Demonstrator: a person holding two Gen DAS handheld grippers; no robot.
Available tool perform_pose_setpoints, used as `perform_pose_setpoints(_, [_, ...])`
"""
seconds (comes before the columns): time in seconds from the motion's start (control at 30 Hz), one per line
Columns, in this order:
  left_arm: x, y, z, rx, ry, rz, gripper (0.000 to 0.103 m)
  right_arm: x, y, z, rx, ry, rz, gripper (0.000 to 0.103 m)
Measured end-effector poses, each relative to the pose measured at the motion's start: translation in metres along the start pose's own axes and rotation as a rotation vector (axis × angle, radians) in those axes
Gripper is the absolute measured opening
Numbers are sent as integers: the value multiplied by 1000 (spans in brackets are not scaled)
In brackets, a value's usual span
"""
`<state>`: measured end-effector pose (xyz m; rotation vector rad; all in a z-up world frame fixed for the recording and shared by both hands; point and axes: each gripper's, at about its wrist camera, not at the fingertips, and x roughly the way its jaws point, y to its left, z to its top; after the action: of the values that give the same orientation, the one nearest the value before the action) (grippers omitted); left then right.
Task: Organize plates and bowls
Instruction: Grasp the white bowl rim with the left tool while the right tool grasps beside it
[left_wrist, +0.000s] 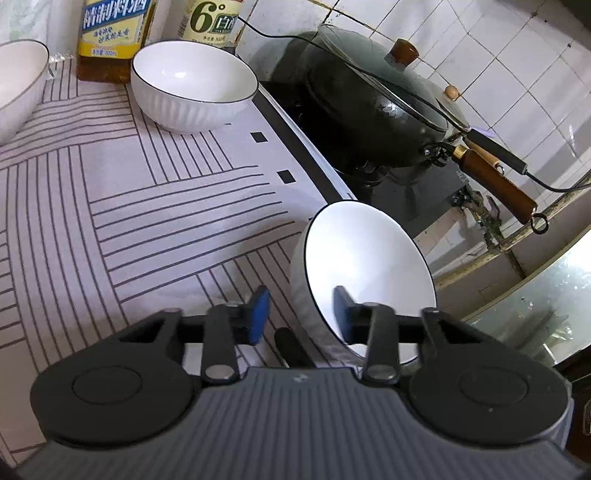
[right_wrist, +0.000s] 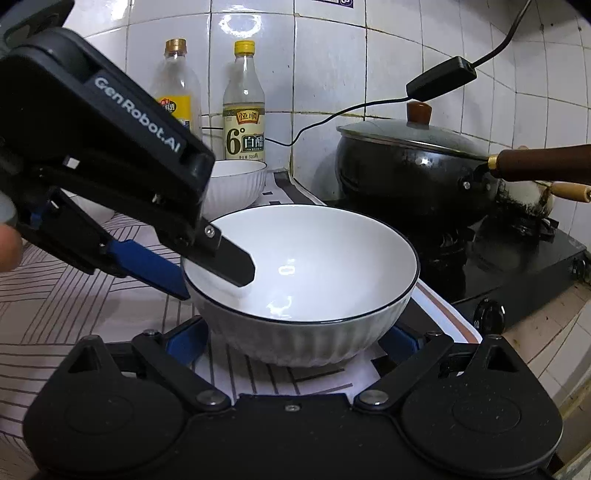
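Observation:
A white ribbed bowl with a dark rim (right_wrist: 314, 266) sits on the striped cloth near the stove. My left gripper (left_wrist: 301, 314) straddles its near rim, one finger inside and one outside, with a gap still showing; the bowl (left_wrist: 365, 266) looks tilted in the left wrist view. In the right wrist view the left gripper (right_wrist: 214, 273) reaches in from the left over the rim. My right gripper (right_wrist: 295, 341) is open, its blue pads either side of the bowl's base. A second white bowl (left_wrist: 192, 85) stands at the back and a third (left_wrist: 18, 81) at far left.
A black wok with a glass lid (left_wrist: 384, 110) and wooden handle sits on the gas stove (right_wrist: 517, 266) to the right. Two bottles (right_wrist: 243, 110) stand against the tiled wall. A black cable (right_wrist: 439, 79) hangs over the stove. The counter's edge lies to the right.

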<state>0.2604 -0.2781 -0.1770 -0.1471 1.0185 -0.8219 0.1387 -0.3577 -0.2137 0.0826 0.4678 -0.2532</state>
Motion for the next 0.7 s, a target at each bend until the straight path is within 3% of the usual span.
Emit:
perform_pose_setpoints(0.1, [2, 2, 1, -14, 8, -26, 22, 0, 1, -1, 1, -8, -3, 99])
perform_pose_setpoints(0.7, [-11, -7, -3, 34, 35, 39, 21, -9, 4, 1, 28, -41, 28, 99])
